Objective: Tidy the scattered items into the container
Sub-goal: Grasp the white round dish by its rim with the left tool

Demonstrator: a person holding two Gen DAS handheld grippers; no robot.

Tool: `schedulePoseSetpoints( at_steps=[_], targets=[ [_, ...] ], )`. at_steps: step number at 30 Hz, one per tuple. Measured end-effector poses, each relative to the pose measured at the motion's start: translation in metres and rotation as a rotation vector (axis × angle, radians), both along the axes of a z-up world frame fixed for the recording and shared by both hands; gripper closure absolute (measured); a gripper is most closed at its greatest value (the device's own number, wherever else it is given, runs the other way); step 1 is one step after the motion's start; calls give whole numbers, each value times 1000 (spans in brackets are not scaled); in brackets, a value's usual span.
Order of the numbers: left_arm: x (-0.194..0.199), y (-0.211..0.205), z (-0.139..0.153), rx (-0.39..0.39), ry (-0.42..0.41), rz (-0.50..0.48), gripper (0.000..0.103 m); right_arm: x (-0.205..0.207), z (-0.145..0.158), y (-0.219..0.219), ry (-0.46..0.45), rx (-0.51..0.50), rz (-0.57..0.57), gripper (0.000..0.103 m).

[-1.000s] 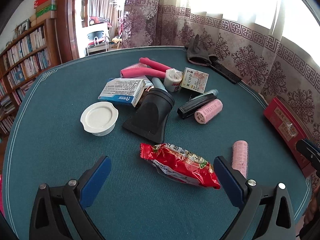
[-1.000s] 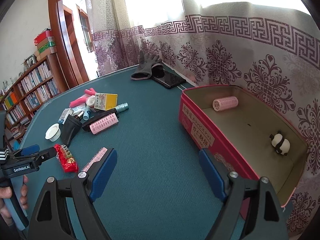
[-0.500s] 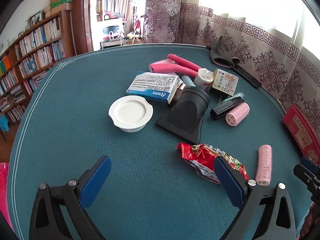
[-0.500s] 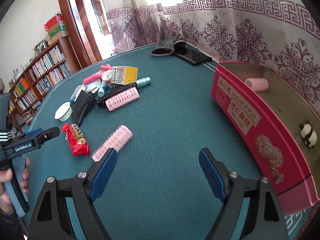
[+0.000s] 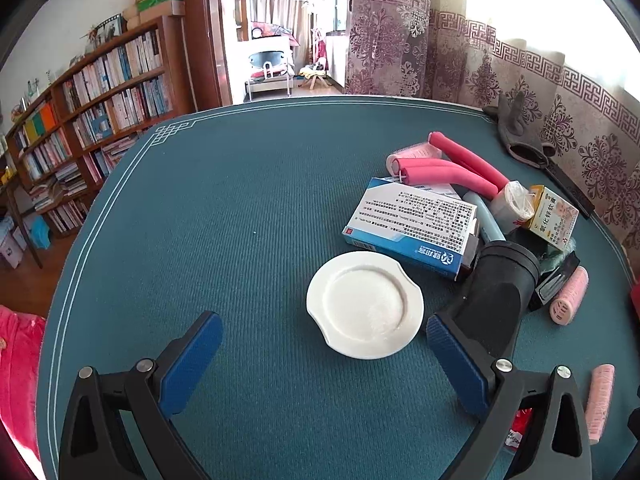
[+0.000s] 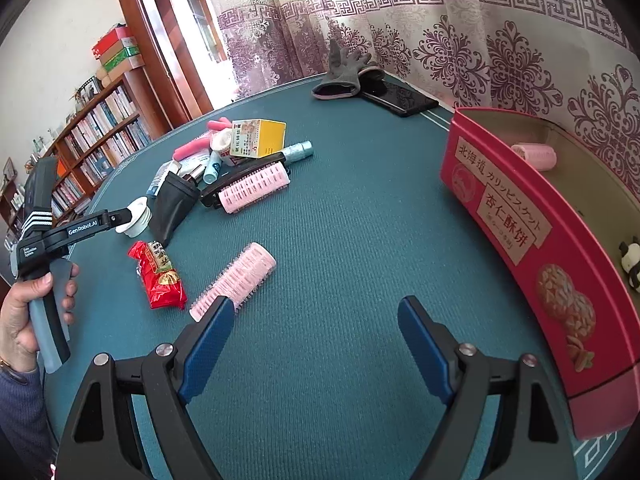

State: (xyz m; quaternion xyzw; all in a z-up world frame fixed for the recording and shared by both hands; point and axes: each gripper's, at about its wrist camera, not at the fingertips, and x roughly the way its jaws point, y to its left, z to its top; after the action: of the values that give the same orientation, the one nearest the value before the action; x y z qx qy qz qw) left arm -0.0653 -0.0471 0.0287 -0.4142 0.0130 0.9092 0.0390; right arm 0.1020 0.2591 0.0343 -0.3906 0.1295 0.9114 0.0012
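The left tool (image 5: 324,344) has its blue pads wide apart and holds nothing; it hangs just above the round white plastic lid (image 5: 365,304), which lies flat on the green felt desk (image 5: 224,216), so this lid is probably the next thing to be taken. The right tool (image 6: 316,332) is also wide open and empty, and it points down at bare desk between the loose pink hair roller (image 6: 234,280) and the red rectangular biscuit tin (image 6: 516,236); I judge it waits there because both are near. The tin stands open at the right side of the desk and already contains one pink roller (image 6: 536,155) and a small panda figure (image 6: 630,262), which its wall partly cuts off. Most items still lie in one heap: a blue and white medicine box (image 5: 412,228), a black funnel-shaped nozzle (image 5: 492,300), pink foam rods (image 5: 448,164), a yellow carton (image 6: 258,138). The red snack packet (image 6: 158,276) lies apart from them. What is under the medicine box is hard to make out, and in the left view the snack packet is almost hidden behind the tool.
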Motion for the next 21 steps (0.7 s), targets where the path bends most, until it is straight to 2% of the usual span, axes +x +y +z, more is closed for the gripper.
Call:
schedulePoseSetpoints(
  at_steps=[4, 9, 14, 21],
  targets=[
    [-11, 7, -7, -8, -19, -10, 0, -6, -5, 1, -19, -30, 11, 16],
    [-18, 19, -13, -55, -18, -42, 0, -12, -6, -3, -20, -19, 27, 16],
    [-28, 17, -16, -66, -18, -26, 0, -18, -10, -5, -28, -15, 40, 16],
    [-36, 12, -24, -42, -41, -28, 0, -20, -12, -10, -36, -4, 58, 16]
  ],
)
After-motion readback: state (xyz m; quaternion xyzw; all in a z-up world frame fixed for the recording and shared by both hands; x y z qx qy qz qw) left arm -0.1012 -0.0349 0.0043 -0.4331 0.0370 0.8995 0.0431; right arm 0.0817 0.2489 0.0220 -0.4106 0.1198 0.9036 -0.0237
